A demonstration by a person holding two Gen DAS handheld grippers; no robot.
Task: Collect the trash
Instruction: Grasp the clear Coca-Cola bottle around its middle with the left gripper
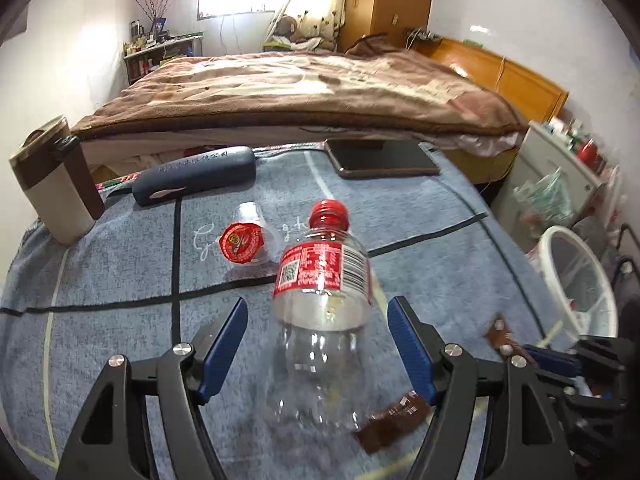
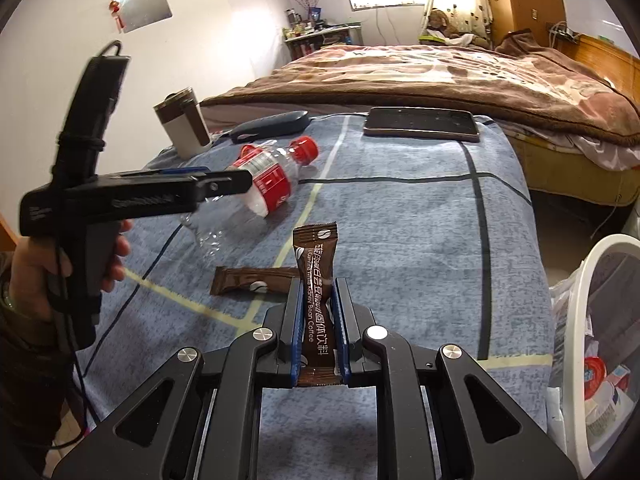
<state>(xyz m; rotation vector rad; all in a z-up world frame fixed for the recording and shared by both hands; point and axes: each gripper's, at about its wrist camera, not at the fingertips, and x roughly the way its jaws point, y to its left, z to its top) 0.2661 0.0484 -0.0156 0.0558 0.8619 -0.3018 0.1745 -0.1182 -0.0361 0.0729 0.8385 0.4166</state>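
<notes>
A clear plastic bottle [image 1: 320, 280] with a red cap and red label lies on the blue-grey cloth [image 1: 120, 280]. My left gripper [image 1: 317, 302] is open and straddles the bottle's middle, with a gap at each pad. A small clear cup with a red foil lid [image 1: 242, 240] lies just beyond it to the left. My right gripper [image 2: 319, 286] is shut on a brown coffee sachet [image 2: 316, 256], which stands up between the pads. A second brown sachet [image 2: 256, 280] lies flat on the cloth, beside the bottle's base [image 2: 216, 236].
A white bin [image 2: 600, 264] with trash inside stands off the table's right edge. Along the far edge are a phone [image 2: 420, 124], a dark glasses case [image 2: 272, 126] and a tumbler [image 2: 184, 128]. A bed [image 2: 440, 76] lies behind. A hand [image 2: 116, 248] holds the left gripper.
</notes>
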